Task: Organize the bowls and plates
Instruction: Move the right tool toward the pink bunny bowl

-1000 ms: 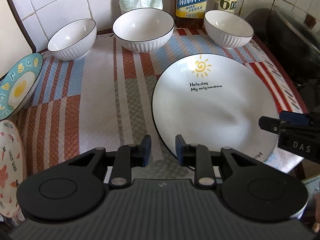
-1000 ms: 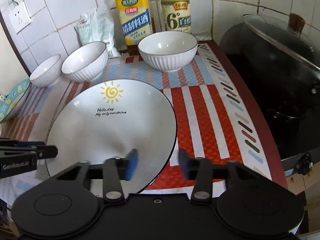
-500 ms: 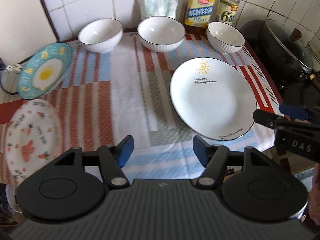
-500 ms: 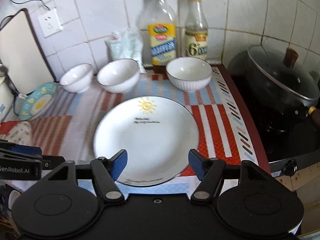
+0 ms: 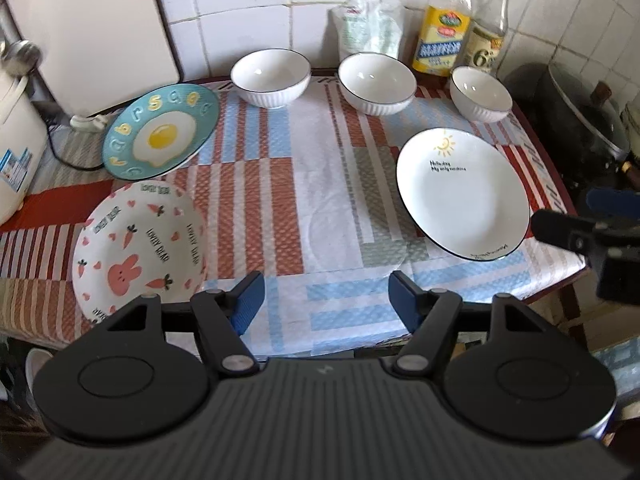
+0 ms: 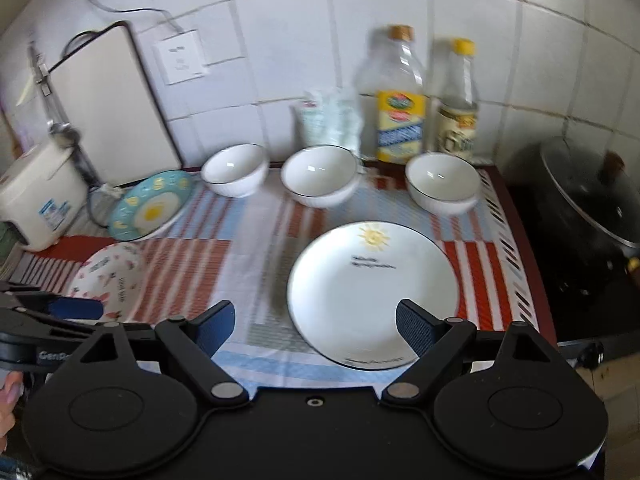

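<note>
A white sun plate [image 5: 460, 192] [image 6: 372, 292] lies at the front right of the striped cloth. A blue egg plate [image 5: 160, 136] [image 6: 152, 210] leans at the back left, a pink rabbit plate [image 5: 140, 248] [image 6: 108, 276] lies in front of it. Three white bowls stand along the back: left [image 5: 270, 76] [image 6: 234, 170], middle [image 5: 376, 78] [image 6: 320, 174], right [image 5: 480, 94] [image 6: 442, 182]. My left gripper [image 5: 324, 300] is open and empty above the table's front edge. My right gripper [image 6: 316, 326] is open and empty, near the sun plate's front rim.
Two bottles [image 5: 444, 36] [image 5: 486, 36] and a white bag [image 5: 368, 28] stand against the tiled wall. A black lidded pot [image 6: 592, 208] sits on the stove at right. A white appliance [image 6: 40, 192] and a cutting board [image 5: 88, 32] stand at left.
Both grippers have pulled back and up from the sun plate and opened wider. More of the table shows now, with the egg and rabbit plates in full view.
</note>
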A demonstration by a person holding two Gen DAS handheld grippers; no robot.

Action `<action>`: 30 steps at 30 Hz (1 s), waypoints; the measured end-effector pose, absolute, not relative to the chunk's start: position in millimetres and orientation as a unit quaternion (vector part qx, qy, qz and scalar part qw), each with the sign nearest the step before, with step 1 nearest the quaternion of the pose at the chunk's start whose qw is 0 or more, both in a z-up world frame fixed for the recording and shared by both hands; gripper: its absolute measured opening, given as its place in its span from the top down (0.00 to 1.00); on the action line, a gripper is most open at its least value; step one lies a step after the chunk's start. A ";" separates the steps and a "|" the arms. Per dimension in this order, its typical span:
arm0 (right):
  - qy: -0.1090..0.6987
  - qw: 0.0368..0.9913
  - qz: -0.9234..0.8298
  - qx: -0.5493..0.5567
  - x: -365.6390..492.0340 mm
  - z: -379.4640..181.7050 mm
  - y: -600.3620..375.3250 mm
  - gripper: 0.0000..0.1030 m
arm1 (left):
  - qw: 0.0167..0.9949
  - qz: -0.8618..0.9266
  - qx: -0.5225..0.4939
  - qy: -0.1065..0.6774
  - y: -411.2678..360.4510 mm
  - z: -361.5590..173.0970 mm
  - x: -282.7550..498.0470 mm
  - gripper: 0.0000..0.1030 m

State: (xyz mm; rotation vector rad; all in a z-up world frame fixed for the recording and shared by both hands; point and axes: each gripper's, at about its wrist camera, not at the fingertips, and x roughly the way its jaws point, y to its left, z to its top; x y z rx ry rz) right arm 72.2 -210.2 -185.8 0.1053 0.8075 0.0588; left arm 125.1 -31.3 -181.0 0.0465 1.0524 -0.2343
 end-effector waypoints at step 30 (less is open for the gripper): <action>0.331 0.914 0.234 0.016 120.5 -218.4 -67.6 0.13 | 0.865 0.003 0.020 0.502 135.5 -210.6 138.7 0.09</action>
